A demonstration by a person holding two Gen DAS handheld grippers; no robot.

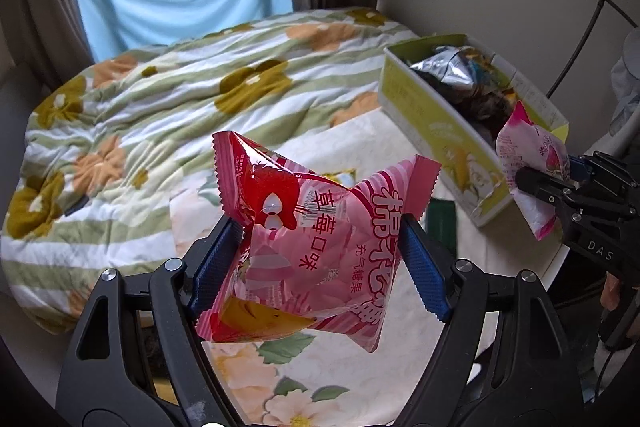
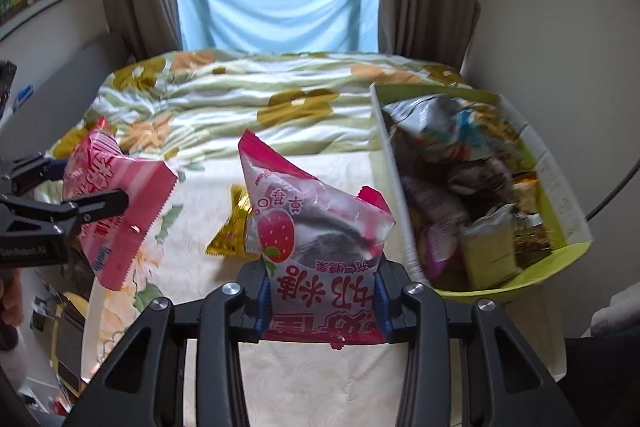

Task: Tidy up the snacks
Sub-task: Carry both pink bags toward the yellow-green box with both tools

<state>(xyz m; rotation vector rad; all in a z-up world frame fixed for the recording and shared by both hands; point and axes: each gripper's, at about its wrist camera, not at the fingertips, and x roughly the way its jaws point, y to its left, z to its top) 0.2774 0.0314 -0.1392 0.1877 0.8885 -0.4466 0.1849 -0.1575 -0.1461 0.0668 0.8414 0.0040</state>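
At nine o'clock our left hand-held gripper (image 1: 320,259) clamps a pink marshmallow bag (image 1: 304,247) above the bed. Centre, our right hand-held gripper (image 2: 320,299) pinches a strawberry snack pouch (image 2: 316,227) — a gold packet (image 2: 234,231) lies beyond. At three o'clock the green box (image 2: 568,227) brims with mixed wrappers (image 2: 460,179).

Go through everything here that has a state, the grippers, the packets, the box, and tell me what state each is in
left gripper: shut on the pink striped packet
pink striped packet: held up off the bed
right gripper: shut on the strawberry packet
strawberry packet: held up, just left of the box
green box: open-topped, full of snacks
gold packet: lying loose on the cream cloth
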